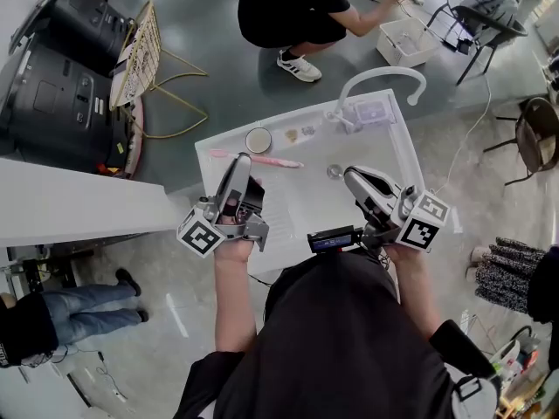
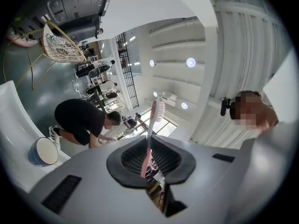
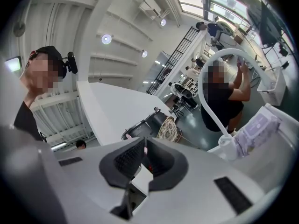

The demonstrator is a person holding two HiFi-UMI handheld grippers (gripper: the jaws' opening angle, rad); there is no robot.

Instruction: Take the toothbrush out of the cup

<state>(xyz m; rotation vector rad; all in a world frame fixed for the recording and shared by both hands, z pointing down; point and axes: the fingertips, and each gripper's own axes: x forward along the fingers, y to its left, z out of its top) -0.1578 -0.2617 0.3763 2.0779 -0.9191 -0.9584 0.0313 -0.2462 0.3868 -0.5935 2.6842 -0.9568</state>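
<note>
Left gripper view inspected. Found left gripper [image 2: 148, 161] clamped narrowly on a pink toothbrush [image 2: 150, 134], bristle head uppermost, handle running down between the pads. Head view checked next. Confirmed toothbrush out of the cup [image 1: 258, 140], held across the jaw tips near it, over the white sink top [image 1: 384, 160]. Noted cup upright by the sink top's back edge. Found right gripper [image 1: 352, 175] over the right side, well apart from the cup, its 2 jaws drawn nearly together on nothing.

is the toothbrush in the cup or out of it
Out. The left tool is shut on the toothbrush, held clear of the cup, which looks empty.
</note>
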